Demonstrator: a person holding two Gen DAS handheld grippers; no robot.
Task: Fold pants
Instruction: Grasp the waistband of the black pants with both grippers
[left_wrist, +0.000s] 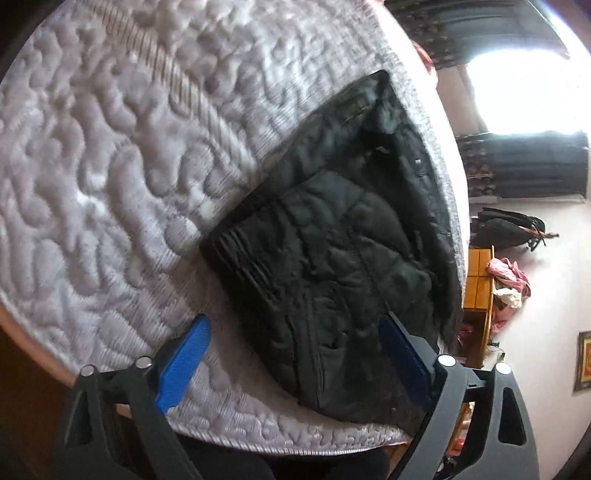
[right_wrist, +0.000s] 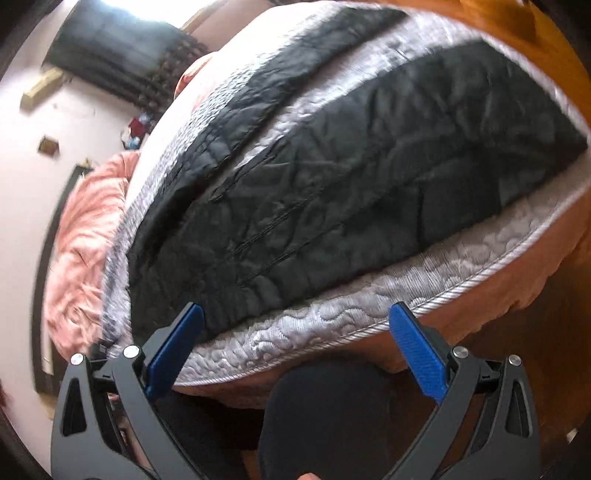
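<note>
Two tools in frame, both with jaws apart and nothing between the pads.

Left tool: blue pads spread wide, hovering over the near edge of the mattress. The near end of the black pants shows between the pads in the left wrist view, but no pad contact visible. Fabric there is bunched and wrinkled, stacked in at least two layers, with ribbed stitching on the left side. It lies close to the mattress's right edge.

Right tool: pads equally wide apart, above the mattress border, just short of the pants. Right wrist view shows two legs laid out lengthwise on the mattress, split by a strip of bare quilted cover. Near leg is broad and creased, with parallel stitch lines; far leg is narrower in the picture. Left pad sits visually at the pants' near hem; cannot tell if it touches.

Containers: none with readable contents. A wooden unit beside the bed in the left view has pink and white cloth heaped on it. A dark bag lies on the floor behind it.

Other: pink blanket bunched at the left of the mattress in the right view. Dark curtains below a blown-out window. A dark rounded shape sits below the right tool, too blurred to identify.
</note>
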